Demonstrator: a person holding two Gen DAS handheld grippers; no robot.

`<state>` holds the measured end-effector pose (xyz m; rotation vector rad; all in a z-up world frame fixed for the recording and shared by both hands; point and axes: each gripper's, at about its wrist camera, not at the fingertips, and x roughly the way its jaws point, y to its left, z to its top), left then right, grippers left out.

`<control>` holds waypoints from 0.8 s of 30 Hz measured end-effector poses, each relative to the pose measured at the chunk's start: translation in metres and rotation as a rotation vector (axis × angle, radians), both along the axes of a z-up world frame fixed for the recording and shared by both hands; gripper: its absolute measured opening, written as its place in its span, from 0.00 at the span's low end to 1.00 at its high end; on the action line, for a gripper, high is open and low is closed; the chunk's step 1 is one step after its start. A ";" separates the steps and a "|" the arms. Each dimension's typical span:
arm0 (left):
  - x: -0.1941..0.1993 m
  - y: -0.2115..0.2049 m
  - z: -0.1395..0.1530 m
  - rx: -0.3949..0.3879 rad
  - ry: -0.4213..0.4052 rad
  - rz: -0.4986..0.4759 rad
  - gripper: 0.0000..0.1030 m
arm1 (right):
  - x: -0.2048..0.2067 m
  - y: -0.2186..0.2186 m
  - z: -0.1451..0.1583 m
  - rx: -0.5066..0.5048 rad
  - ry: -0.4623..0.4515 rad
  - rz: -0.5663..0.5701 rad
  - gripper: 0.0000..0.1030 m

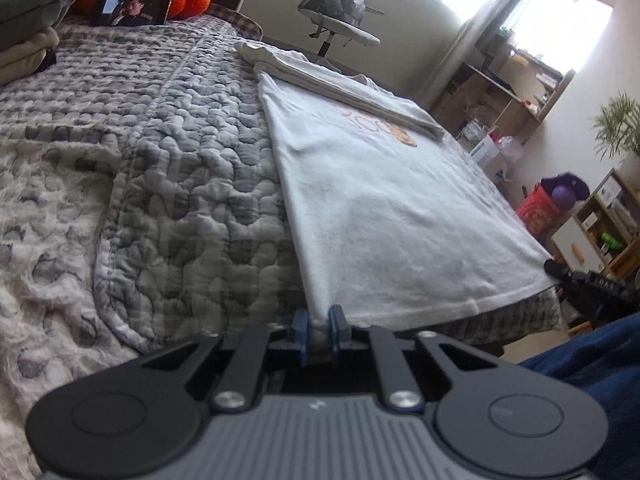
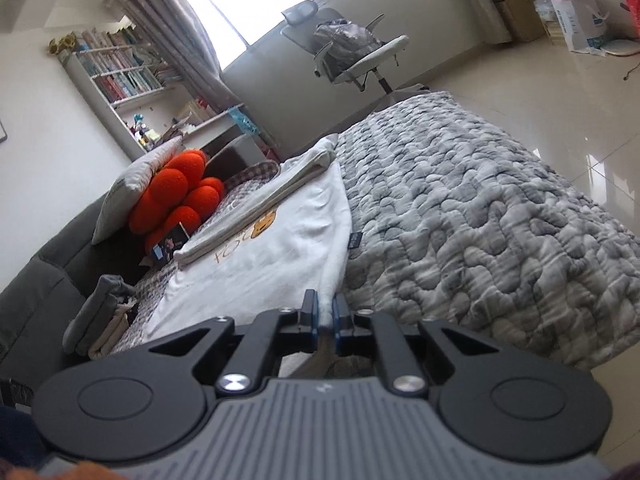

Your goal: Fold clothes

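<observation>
A white T-shirt (image 1: pixel 380 200) with an orange print lies flat on the grey quilted bed cover (image 1: pixel 180 140), one side folded over into a long band at its far edge. My left gripper (image 1: pixel 320 318) is shut on the shirt's near left hem corner. In the right wrist view the same white T-shirt (image 2: pixel 272 256) stretches away, and my right gripper (image 2: pixel 325 306) is shut on its near right corner. The right gripper also shows as a dark shape (image 1: pixel 580 280) at the shirt's near right corner in the left wrist view.
An orange plush cushion (image 2: pixel 176 196), a grey pillow (image 2: pixel 136 184) and folded clothes (image 2: pixel 104 312) sit along the bed's head side. A white office chair (image 2: pixel 352 56) stands beyond the bed. Shelves (image 1: pixel 500 92) and boxes line the wall. Tiled floor (image 2: pixel 560 100) lies beside the bed.
</observation>
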<state>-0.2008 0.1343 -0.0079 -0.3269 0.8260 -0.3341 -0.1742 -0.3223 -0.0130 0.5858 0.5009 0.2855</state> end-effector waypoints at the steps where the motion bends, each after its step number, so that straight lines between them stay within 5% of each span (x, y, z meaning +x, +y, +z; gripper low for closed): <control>1: -0.002 -0.001 0.003 0.013 -0.005 0.000 0.09 | -0.002 0.000 0.002 -0.005 -0.013 0.006 0.10; 11: -0.020 0.001 0.029 0.023 -0.049 -0.010 0.09 | -0.020 -0.006 0.014 0.000 -0.132 0.045 0.09; 24: -0.030 0.002 0.043 0.001 0.001 0.000 0.09 | -0.036 -0.007 0.038 -0.032 -0.214 0.065 0.09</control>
